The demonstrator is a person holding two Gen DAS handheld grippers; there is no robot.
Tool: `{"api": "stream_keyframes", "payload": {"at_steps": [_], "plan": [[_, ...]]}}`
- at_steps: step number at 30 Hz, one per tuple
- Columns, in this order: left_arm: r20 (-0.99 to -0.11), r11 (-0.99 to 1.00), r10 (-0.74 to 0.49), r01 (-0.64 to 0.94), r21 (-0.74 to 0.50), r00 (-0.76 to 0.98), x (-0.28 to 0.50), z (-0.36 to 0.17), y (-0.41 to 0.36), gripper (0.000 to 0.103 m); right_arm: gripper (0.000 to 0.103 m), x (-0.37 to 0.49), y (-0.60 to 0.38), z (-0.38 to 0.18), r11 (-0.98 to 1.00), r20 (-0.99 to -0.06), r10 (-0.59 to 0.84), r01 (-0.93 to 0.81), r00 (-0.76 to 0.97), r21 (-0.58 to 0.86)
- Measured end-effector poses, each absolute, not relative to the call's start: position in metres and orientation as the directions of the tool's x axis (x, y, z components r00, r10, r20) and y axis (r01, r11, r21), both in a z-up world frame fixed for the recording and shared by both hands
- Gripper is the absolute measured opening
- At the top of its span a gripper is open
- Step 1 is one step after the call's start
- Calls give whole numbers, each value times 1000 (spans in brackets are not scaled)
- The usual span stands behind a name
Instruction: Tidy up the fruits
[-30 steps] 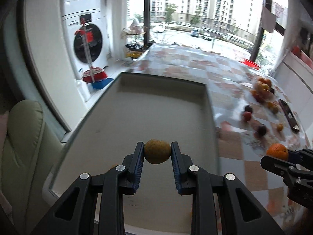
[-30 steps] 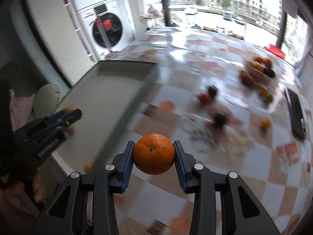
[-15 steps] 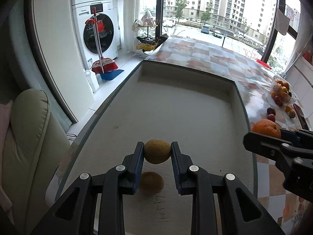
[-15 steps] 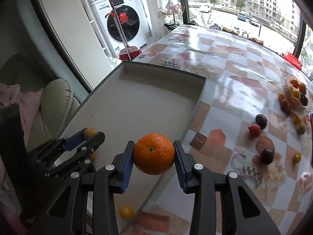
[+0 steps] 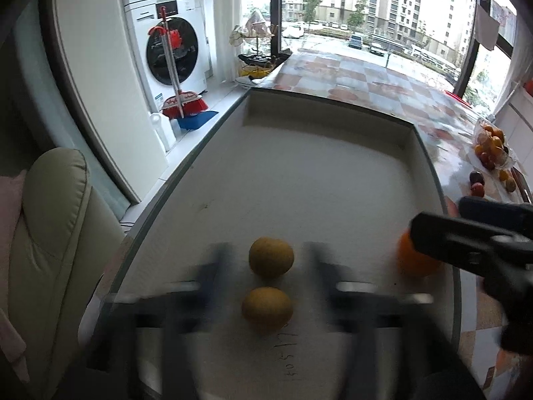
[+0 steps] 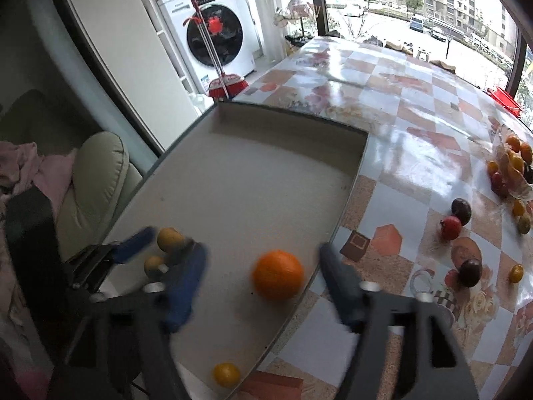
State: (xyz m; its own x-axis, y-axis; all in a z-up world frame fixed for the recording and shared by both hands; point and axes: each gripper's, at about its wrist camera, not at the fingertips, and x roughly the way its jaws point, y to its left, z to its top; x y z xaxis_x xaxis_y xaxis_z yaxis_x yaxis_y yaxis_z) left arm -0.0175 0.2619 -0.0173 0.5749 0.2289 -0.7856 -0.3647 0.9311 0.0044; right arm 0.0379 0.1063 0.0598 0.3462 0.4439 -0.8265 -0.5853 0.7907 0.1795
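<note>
Two yellow-brown fruits lie in the grey tray: one between my left gripper's blurred, open fingers, the other just nearer me. My right gripper is open too, with the orange loose between its spread fingers over the tray. The orange also shows in the left wrist view, partly behind the right gripper. The right wrist view shows the left gripper around the two yellow-brown fruits.
A small yellow fruit lies at the tray's near edge. Dark plums, a red fruit and small yellow fruits lie on the checkered table; a clear bowl of fruit stands far right. A cushioned chair is left of the tray.
Both grippers have opened. The left one let go of the yellow-brown fruit and the right one let go of the orange; both fruits are now in the tray.
</note>
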Motion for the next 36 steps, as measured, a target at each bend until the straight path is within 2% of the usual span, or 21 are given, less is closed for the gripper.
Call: {"api": "stream_keyframes", "payload": {"at_steps": [1, 3, 6, 7, 8, 17, 24, 30, 36], "plan": [[-764, 924, 247, -382, 1, 597, -22, -13, 262, 99, 80, 37, 104, 63, 790, -820, 449, -586, 355, 179], [-728, 922, 251, -386, -21, 638, -30, -6, 263, 99, 81, 37, 100, 68, 791, -813, 451, -586, 368, 174], [-734, 930, 226, -366, -33, 640, -32, -2, 259, 99, 92, 36, 85, 69, 813, -811, 430, -561, 397, 157], [-733, 930, 228, -365, -31, 641, -32, 0, 257, 99, 100, 36, 78, 68, 826, -814, 415, -543, 407, 149], [-734, 932, 226, -362, -29, 641, -33, 1, 255, 99, 103, 37, 70, 67, 838, -815, 403, -525, 417, 146], [-735, 964, 129, -259, -65, 666, -31, 15, 214, 99, 103, 49, -34, 48, 939, -840, 293, -301, 457, 165], [-733, 993, 40, -111, -49, 679, -25, 25, 154, 99, 103, 54, -122, 20, 991, -881, 130, -77, 455, 107], [-758, 1000, -10, 7, -8, 653, -18, 18, 96, 99, 103, 48, -169, 6, 999, -872, -36, 6, 489, -38], [-806, 998, 10, 40, 42, 592, -2, -13, 58, 99, 103, 40, -181, 4, 999, -835, -16, -25, 550, -35]]}}
